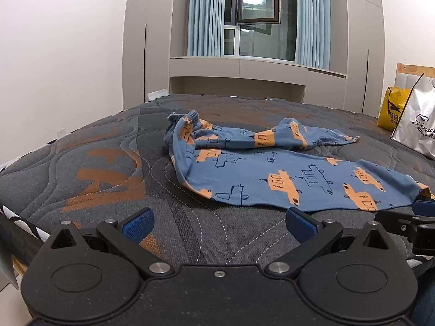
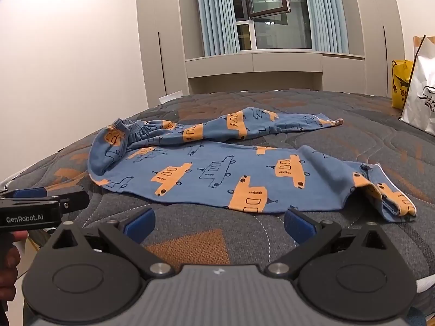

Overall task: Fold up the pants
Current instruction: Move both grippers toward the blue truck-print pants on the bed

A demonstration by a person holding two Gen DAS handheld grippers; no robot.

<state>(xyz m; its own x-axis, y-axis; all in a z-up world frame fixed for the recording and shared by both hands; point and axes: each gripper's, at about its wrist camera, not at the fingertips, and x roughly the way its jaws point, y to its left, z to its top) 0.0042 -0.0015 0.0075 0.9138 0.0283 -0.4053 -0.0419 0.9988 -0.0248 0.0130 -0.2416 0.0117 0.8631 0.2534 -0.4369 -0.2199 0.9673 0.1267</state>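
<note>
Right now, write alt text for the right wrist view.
Blue pants printed with orange cars lie unfolded on a dark quilted mattress. The open right gripper hovers short of them, the left gripper alongside.

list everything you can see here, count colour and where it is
pants: one, blue with orange vehicle print, spread unfolded on the mattress, waistband at left, legs running right
mattress: one, dark grey quilted with orange pattern, fills the foreground
yellow bag: one, far right on the mattress
white bag: one, in front of the yellow bag
curtains: two, light blue, either side of the window
window: one, dark frame, a pane swung open
left gripper: black with blue pads, jaws open, empty, short of the pants
right gripper: same, jaws open, empty
</note>
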